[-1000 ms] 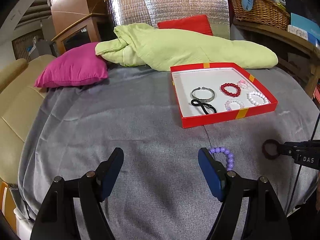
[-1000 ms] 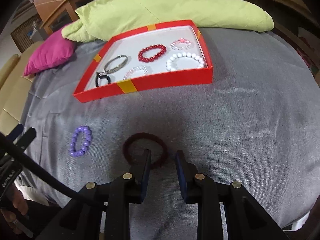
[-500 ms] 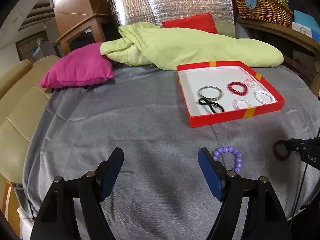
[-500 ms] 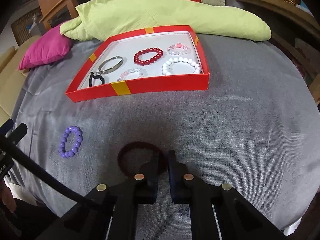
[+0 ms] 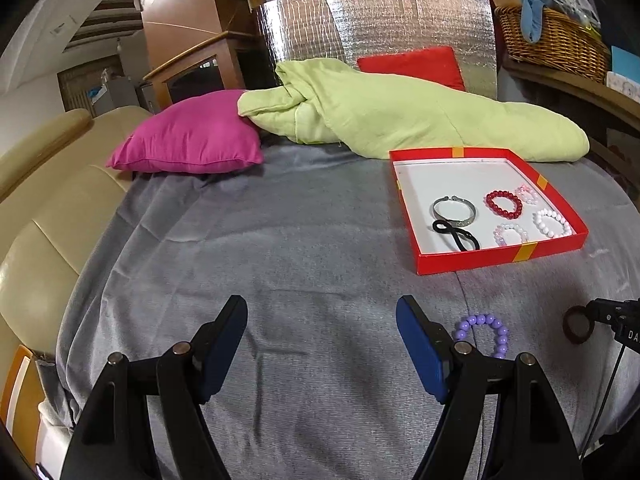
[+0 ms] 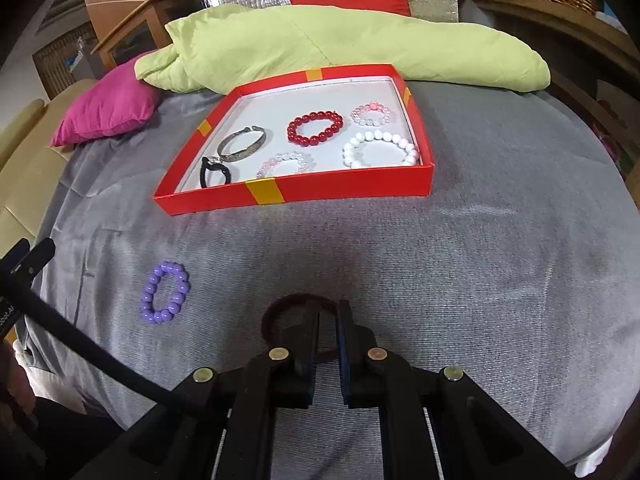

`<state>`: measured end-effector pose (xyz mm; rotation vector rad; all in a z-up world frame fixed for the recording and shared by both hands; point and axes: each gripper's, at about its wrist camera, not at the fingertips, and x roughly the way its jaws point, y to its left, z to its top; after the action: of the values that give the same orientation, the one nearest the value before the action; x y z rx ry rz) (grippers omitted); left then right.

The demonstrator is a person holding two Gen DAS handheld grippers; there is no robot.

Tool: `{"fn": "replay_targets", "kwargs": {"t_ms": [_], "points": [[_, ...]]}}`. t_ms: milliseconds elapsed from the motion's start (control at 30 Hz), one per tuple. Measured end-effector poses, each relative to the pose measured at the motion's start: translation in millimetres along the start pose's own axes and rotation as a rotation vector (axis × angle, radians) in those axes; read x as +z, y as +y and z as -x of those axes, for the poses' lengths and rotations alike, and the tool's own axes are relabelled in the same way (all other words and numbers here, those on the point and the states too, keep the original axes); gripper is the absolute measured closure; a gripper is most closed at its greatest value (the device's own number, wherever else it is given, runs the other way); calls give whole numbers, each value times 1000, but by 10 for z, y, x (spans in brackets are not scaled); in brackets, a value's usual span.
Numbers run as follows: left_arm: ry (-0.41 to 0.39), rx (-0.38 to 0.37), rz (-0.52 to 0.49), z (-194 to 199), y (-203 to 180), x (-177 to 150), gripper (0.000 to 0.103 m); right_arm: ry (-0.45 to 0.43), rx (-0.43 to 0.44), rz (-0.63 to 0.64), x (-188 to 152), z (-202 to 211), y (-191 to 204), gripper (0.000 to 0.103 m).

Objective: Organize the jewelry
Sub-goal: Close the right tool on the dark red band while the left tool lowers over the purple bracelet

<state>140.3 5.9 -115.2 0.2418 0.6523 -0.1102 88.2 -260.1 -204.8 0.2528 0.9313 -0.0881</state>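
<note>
Right gripper [image 6: 329,320] fingers pinching maroon hair tie [image 6: 276,312], left gripper [image 5: 320,320] wide over bare grey cloth [image 5: 280,248].

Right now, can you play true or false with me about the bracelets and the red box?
1. The purple bead bracelet lies inside the red box. False: it lies on the grey cover, outside the box.
2. The red bead bracelet is in the box. True.
3. The right gripper has its jaws shut on the dark red hair tie. True.
4. The left gripper holds the silver bangle. False: its jaws are open and empty, and the bangle is in the box.
5. The white bead bracelet is in the box. True.
</note>
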Motion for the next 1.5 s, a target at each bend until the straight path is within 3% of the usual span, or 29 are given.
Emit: {"fn": "replay_targets", "kwargs": {"t_ms": [833,967,1067,1400,1500], "points": [[4,-9,-34,-11,-68,-33,25,-1,29,-27,16,7,-2,94],[70,-103,-47,-120,-147,-79,25,-1,36,-29,21,3,6,94],[163,-202,-55,-267,-265,-154,25,2,42,-39,26,0,-16,94],[241,-303,-85,-440,-596,-297,25,12,53,-87,45,13,-165,93],[246,-312,-108,-453,-681,-308,25,27,61,-129,47,4,-269,78]]}}
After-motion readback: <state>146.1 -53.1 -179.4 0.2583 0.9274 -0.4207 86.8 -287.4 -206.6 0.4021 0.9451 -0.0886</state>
